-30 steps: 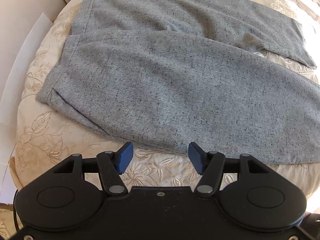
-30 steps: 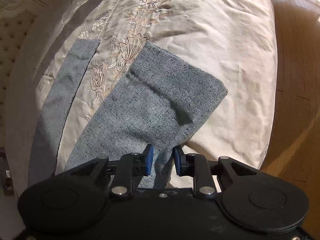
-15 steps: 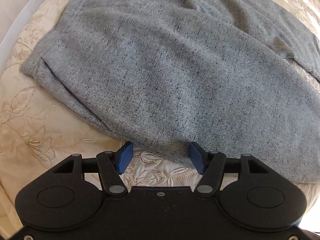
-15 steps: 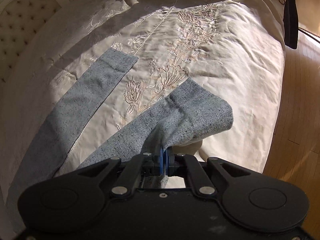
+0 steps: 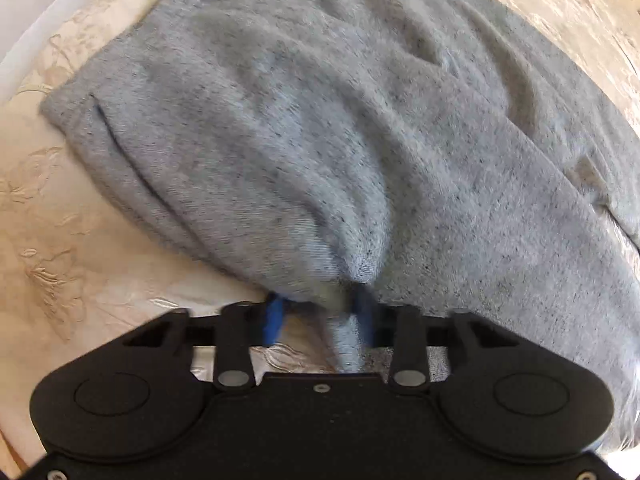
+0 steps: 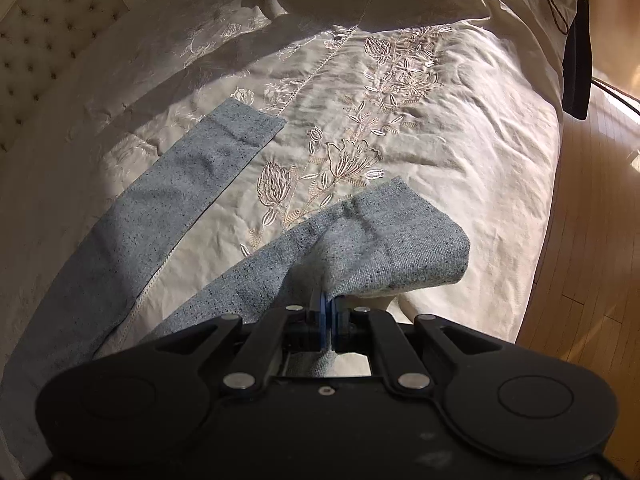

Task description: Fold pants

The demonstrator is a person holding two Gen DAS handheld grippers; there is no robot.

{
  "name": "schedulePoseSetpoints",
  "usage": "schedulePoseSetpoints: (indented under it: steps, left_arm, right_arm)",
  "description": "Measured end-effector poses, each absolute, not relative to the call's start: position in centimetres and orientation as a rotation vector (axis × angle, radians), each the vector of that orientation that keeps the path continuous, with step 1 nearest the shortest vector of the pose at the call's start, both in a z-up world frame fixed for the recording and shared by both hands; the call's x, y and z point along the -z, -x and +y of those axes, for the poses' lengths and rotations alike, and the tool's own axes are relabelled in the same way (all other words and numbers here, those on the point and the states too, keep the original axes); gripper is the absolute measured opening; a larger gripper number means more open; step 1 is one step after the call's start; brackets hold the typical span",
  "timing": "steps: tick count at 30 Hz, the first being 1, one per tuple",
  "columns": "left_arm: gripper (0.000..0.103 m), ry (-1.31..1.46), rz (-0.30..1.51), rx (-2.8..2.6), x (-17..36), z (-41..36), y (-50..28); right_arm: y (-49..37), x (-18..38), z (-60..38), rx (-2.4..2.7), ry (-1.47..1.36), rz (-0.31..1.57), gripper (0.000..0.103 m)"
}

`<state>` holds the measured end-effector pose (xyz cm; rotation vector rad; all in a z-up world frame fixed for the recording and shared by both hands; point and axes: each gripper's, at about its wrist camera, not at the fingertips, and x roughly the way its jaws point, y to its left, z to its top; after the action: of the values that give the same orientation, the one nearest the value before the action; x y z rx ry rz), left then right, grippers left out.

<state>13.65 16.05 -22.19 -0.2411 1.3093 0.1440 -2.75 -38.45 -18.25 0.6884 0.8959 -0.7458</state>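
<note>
Currently the left tongs (image 5: 320, 316) stand part-closed around a bunched edge of the grey pants (image 5: 340, 140), near the waist. Right tongs (image 6: 329, 320) pinch one leg hem, lifting it off the embroidered bedspread (image 6: 440, 120).

Grey speckled pants (image 5: 360, 128) lie spread on bedding (near leg's edge bunched, raised).

1. A bed (image 6: 460, 128) is wearing a cream bedspread (image 5: 60, 240) embroidered with flowers.
2. Grey pants (image 5: 320, 140) are lying directly on it, both legs stretching across the spread.
</note>
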Motion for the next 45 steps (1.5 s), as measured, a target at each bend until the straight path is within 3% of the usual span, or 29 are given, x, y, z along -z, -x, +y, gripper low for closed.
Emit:
schedulePoseSetpoints:
  steps: [4,20,33,45]
  left_arm:
    - [0.011,0.371,1.293,-0.138,19.7,18.8,-12.7]
    - [0.01,0.145,1.164,-0.123,10.9,18.5,-10.3]
    - [0.01,0.098,1.083,-0.156,7.6,14.2,-19.9]
    - [0.011,0.049,1.124,-0.225,10.2,7.9,-31.0]
  right_arm:
    - [3.2,17.1,-37.7,0.756,-0.665,0.878,0.004]
    - [6.4,15.8,-35.3,0.786,-0.651,0.922,0.004]
    - [-2.6,12.9,-38.4,0.659,-0.621,0.819,0.004]
    - [-13.5,14.6,-43.7,0.605,-0.625,0.807,0.004]
